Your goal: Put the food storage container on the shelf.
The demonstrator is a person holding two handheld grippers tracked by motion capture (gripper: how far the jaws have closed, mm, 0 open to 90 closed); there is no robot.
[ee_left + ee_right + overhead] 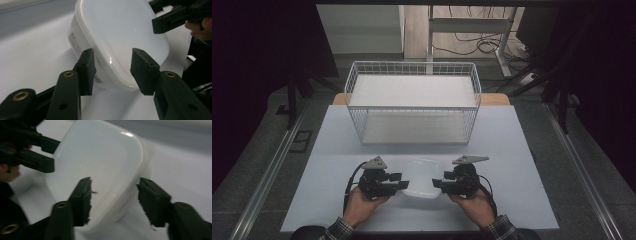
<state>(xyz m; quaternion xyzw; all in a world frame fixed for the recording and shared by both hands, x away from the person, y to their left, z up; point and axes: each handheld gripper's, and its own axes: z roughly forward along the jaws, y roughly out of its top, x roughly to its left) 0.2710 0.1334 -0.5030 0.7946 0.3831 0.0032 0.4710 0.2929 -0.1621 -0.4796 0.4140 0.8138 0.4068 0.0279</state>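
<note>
A: Well, we see the left claw spread wide at the left edge of the white plastic container. In the left gripper view its two black jaws straddle the container's rim without pinching it; whether a pad brushes the side wall we cannot tell.

B: And the right claw mirrors it at the container's right edge. In the right gripper view its jaws gape just as wide, one on each side of the rim, gripping nothing. That view is a little blurred, so contact is uncertain there too.

A: We take the container as our landmark. It sits on the pale counter, between the two claws, with a white wire basket standing behind it, well apart.

B: The container is a rounded rectangle, milky and translucent, with a smooth glossy lid that catches a highlight. A small printed label runs along its side wall.

A: The jaw pads are matte black and blocky, with brass-coloured rivets in the arms behind them. The basket is a thin wire grid with a flat white liner inside.

B: A person's hand holds each gripper from the side nearer us than the container.
</note>
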